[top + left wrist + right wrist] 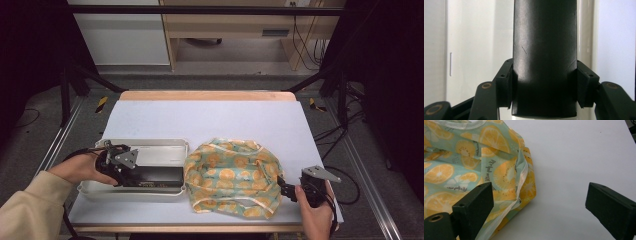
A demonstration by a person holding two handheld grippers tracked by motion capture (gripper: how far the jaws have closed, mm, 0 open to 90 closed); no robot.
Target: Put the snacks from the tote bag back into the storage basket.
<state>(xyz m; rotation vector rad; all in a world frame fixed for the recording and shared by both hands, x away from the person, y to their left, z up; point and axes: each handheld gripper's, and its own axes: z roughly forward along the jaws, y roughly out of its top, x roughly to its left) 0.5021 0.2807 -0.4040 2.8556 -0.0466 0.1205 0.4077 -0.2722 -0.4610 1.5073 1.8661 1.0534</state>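
Note:
A long black box [157,176] lies in a white rectangular tray [150,149] at the front left of the table. My left gripper [131,172] is shut on the box's near end. In the left gripper view both pads [505,85] press the sides of the black box [545,37], with the white tray [479,50] behind it. A crumpled cloth bag with an orange-slice print [232,175] lies to the right of the tray. My right gripper [284,190] stands open at the cloth's right edge, and the cloth [474,165] lies by its left jaw with nothing between the jaws.
The pale table top [215,117] stretches behind the tray and cloth to a wooden far edge [207,95]. Bare table [579,152] lies ahead of the right gripper. Dark frame posts and cables stand off both sides.

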